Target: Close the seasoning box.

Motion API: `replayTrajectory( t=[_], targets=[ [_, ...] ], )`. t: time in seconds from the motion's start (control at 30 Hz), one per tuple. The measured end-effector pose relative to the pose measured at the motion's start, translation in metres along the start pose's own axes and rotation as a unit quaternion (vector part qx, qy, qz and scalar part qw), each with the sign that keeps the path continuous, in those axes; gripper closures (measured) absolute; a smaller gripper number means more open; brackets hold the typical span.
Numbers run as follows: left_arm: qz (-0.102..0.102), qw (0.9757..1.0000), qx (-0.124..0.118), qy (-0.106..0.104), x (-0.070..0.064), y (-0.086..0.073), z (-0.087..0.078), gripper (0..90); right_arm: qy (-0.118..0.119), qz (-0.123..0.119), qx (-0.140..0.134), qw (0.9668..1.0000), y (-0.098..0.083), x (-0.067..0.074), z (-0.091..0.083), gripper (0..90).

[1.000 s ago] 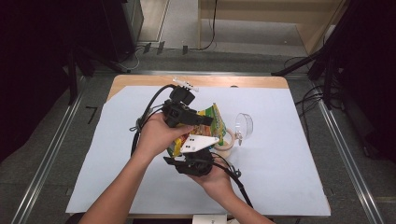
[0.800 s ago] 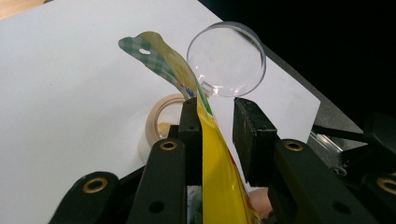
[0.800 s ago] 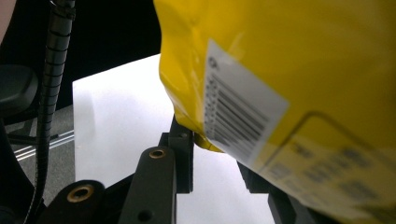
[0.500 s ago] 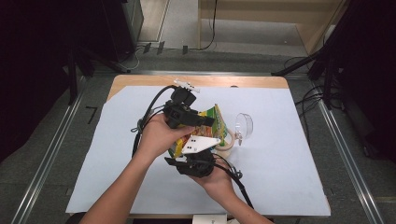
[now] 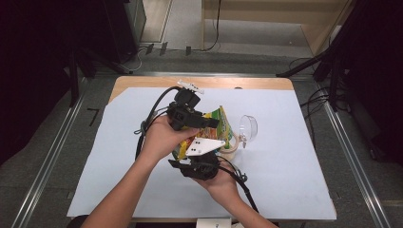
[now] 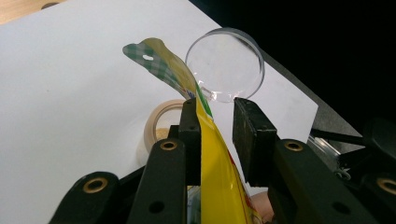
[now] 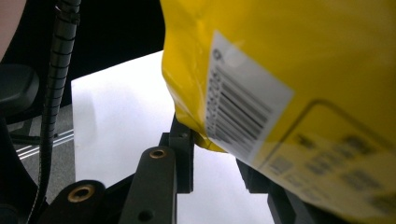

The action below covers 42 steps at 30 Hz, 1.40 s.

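A yellow snack bag (image 5: 219,121) with a green checked top hangs over the middle of the table, between both grippers. In the left gripper view the bag (image 6: 208,140) runs up between the jaws of my left gripper (image 6: 212,116), flat against one jaw and bulging to the other lower down. Under it stands a small tan jar (image 6: 161,121) with its clear round lid (image 6: 224,63) swung open. My left gripper (image 5: 213,123) is above the jar (image 5: 231,145). My right gripper (image 5: 197,154) grips the bag's lower corner (image 7: 280,70), by the barcode.
A white sheet (image 5: 285,161) covers the wooden table (image 5: 142,81). The clear lid (image 5: 248,127) stands up just right of the jar. Cables trail from both grippers toward the near edge. Metal rails and dark floor lie beyond both sides of the table.
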<state>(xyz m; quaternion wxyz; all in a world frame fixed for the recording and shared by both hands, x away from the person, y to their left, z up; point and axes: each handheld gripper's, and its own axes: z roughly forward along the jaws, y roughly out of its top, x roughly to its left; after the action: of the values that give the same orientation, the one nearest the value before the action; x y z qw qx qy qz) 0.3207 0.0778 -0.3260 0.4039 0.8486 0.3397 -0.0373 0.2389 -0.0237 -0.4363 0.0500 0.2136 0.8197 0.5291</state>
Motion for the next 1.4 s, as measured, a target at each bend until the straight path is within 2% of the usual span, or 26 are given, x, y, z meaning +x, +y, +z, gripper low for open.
replayTrajectory(
  t=[0.57,1.4],
  targets=[
    [0.001,1.0,-0.001,-0.007,0.0016,0.0001,0.0018,73.9,-0.004,-0.001,0.002,1.0,-0.0015,-0.0014,-0.0003,71.1],
    [-0.002,1.0,-0.005,-0.006,0.0011,0.0014,0.001,74.0,-0.005,0.003,-0.001,1.0,0.0,-0.0013,-0.0009,71.1]
  ],
)
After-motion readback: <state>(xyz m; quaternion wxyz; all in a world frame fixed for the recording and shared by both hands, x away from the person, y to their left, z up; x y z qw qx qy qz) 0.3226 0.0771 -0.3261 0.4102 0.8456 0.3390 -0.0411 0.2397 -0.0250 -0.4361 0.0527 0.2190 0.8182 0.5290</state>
